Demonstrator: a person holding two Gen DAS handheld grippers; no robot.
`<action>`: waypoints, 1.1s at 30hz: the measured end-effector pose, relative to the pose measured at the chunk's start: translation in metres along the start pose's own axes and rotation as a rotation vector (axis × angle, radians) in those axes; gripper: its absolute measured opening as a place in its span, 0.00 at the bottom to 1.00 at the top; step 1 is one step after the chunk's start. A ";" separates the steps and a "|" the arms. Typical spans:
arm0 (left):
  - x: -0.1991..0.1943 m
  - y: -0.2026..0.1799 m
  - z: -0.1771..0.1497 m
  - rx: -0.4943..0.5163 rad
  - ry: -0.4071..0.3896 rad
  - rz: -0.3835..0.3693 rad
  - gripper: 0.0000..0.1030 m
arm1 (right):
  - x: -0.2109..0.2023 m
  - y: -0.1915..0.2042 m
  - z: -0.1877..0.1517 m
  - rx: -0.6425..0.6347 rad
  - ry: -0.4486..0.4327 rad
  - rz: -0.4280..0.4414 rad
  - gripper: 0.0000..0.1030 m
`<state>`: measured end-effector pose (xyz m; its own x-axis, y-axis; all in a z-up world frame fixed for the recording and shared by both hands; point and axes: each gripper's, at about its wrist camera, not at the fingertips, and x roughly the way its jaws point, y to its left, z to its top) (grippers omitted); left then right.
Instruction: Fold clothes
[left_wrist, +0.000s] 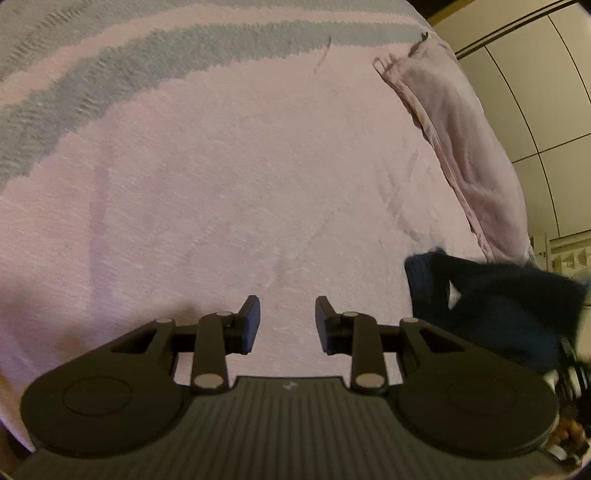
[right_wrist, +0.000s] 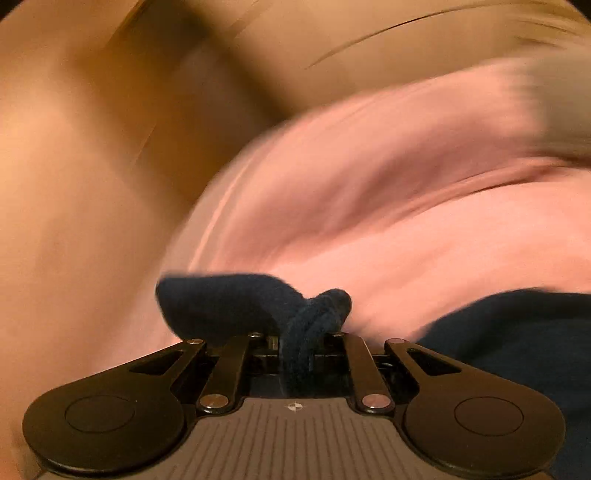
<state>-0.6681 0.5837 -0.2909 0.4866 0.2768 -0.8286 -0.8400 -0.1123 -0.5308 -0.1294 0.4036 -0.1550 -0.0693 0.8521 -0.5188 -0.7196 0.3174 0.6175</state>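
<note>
Navy knit garment (right_wrist: 236, 306) sits bunched right at the tips of the right gripper (right_wrist: 301, 341), whose jaws are clenched on a twisted fold of it; more of the same dark cloth spreads off to that claw's lower right, cut off by the frame edge. Behind the pinched fold lies a pink blanket (right_wrist: 369, 206), smeared by blur in the right wrist view, so its weave and edges are hard to make out, and the tan background above it is no more than streaks. No brand name or readable writing shows anywhere; the only marks are a small round crosshair emblem on the right gripper's ribbed body and a faint pale logo on the left one's, too small to read. In the left wrist view, the left gripper (left_wrist: 287, 325) hangs released over the pink blanket (left_wrist: 221, 203), its jaws standing apart with bare blanket between them and nothing held. To this claw's right the navy garment (left_wrist: 498, 306) appears as a blurred dark mass, partly cut off at the edge. Farther ahead and to the right lies a pale lilac garment (left_wrist: 461, 140), rumpled along the blanket's border, and grey stripes (left_wrist: 110, 85) cross the blanket far ahead of the claw.
</note>
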 end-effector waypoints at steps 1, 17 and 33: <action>0.005 -0.004 -0.002 0.000 0.011 -0.007 0.26 | -0.031 -0.032 0.014 0.089 -0.059 -0.053 0.09; 0.093 -0.153 -0.075 0.251 0.210 -0.063 0.27 | -0.231 -0.279 -0.026 0.719 -0.262 -0.453 0.10; 0.126 -0.229 -0.116 0.412 0.256 -0.059 0.27 | -0.229 -0.288 -0.031 0.793 0.072 -0.625 0.45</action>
<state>-0.3863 0.5337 -0.2940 0.5359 0.0217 -0.8440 -0.8094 0.2976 -0.5062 0.0726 0.1047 -0.2325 0.1025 0.4197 -0.9019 0.0238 0.9053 0.4240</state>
